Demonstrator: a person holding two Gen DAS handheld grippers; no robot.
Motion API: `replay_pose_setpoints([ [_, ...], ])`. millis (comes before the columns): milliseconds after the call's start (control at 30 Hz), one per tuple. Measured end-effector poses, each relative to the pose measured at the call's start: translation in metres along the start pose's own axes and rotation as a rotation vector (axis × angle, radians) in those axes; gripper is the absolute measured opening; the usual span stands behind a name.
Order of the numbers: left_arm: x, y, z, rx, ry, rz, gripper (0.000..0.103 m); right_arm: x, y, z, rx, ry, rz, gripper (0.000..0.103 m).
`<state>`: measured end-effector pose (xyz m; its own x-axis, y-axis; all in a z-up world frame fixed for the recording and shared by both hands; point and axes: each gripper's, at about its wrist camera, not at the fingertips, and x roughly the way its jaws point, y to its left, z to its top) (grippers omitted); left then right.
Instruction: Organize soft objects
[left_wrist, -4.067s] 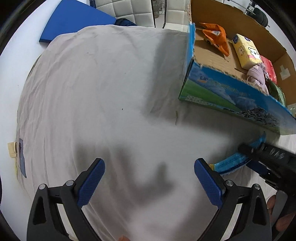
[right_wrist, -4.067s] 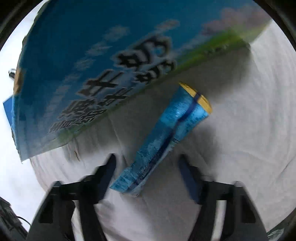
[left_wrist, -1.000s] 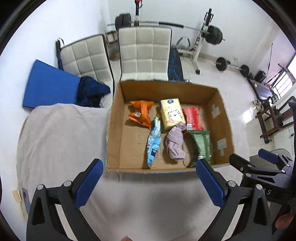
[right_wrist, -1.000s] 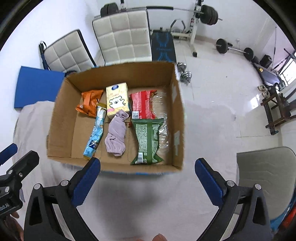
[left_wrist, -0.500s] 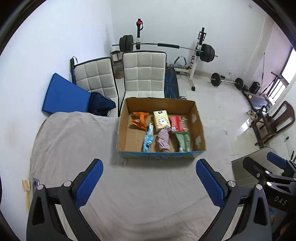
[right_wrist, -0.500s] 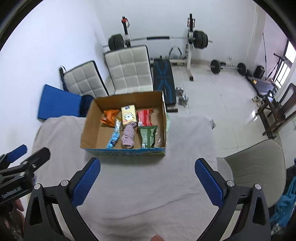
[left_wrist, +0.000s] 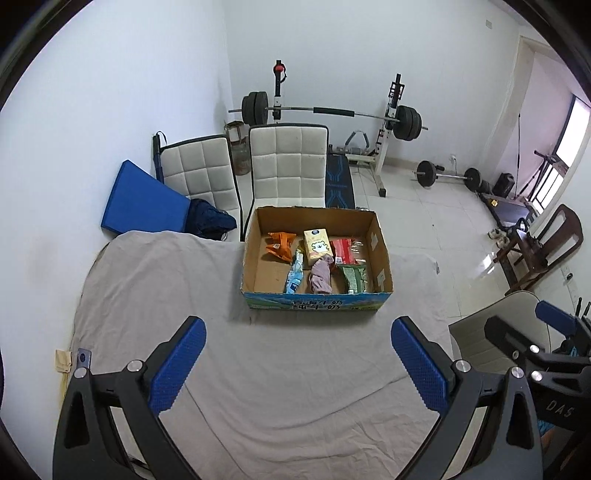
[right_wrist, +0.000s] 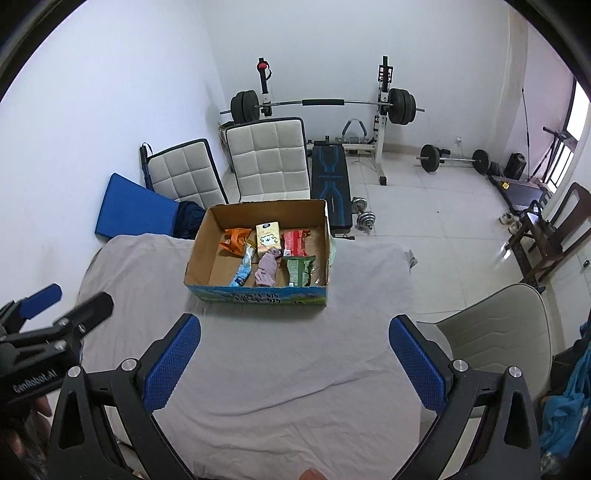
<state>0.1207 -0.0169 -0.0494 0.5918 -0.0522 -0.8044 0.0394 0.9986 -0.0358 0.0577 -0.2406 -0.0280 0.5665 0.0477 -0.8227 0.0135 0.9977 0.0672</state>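
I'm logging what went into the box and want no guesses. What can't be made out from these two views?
- Print on the packets in the cardboard box: too small in both views.
- Underside of the purple cloth and whatever lies beneath: hidden by the cloth itself.
- Clear wrapper by the box's right wall: contents unreadable, transparent and small.
- Dark bundle behind the table: partly hidden by the table edge.

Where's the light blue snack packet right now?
The light blue packet lies inside the cardboard box, toward its front left, between the orange packet and the pink cloth.
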Motion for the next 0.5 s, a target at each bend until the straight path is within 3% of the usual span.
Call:
replay_pose_setpoints([
  [500,-0.009,0.015,0.009,-0.030,-0.086,0.039,0.103,-0.011,-0.002,0.022,0.002,-0.087,-0.060,0.103],
])
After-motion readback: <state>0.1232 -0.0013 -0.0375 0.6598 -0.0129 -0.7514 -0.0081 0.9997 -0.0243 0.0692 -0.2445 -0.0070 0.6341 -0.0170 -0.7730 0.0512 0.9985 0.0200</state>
